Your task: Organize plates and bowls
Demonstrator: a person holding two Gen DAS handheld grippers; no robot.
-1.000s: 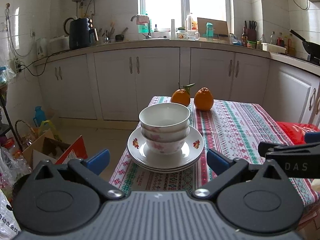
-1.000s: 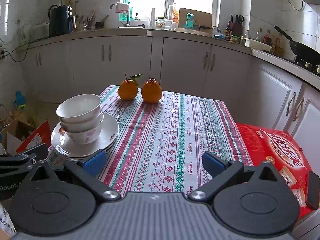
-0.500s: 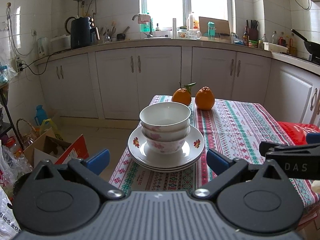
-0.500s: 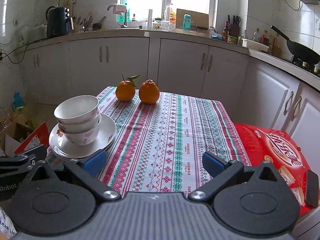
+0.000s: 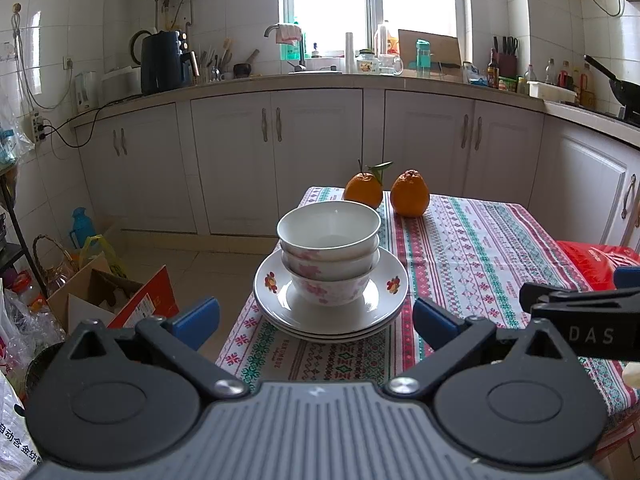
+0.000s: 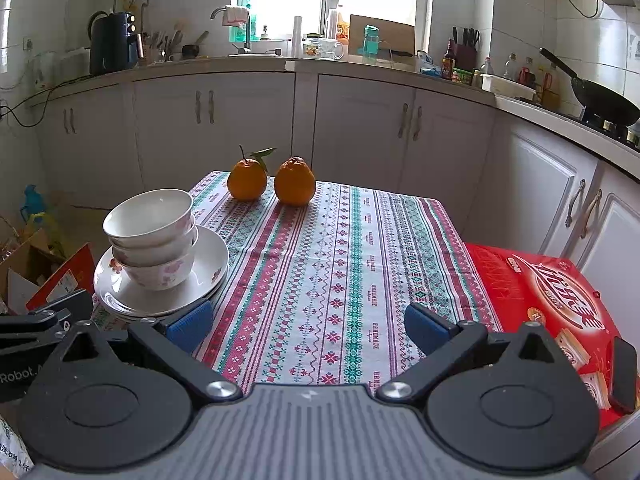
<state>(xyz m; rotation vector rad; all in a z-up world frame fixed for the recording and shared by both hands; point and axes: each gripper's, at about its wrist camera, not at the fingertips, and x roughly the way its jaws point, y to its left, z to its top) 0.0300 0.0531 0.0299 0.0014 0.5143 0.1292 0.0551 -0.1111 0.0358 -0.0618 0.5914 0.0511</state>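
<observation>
Right now my left gripper [image 5: 316, 320] hangs just short of the near table edge with its blue-padded fingers [image 5: 196, 316] spread wide and nothing between them, aimed straight at the stack of bowls [image 5: 329, 256]. I count three white bowls with pink flower prints nested one inside another, sitting upright in the middle of the stack of plates [image 5: 384, 300], which looks like two or three white plates with small red flowers on the rim. That pile rests on the patterned tablecloth [image 5: 472, 256] near the table's left front corner. My right gripper [image 6: 308, 326] is likewise spread open and empty, hovering over the cloth to the right of the dishes; from its camera the plates sit just beyond its left finger, and I cannot tell whether the pad touches the rim. Two oranges [image 6: 272, 180] stand side by side at the far end of the table, well apart from the dishes, the left one with a stem and leaf. A red box [image 6: 552, 300] lies beside the table on the right with a dark phone [image 6: 622, 376] on top of it. On the floor to the left sits an open cardboard box [image 5: 104, 296].
</observation>
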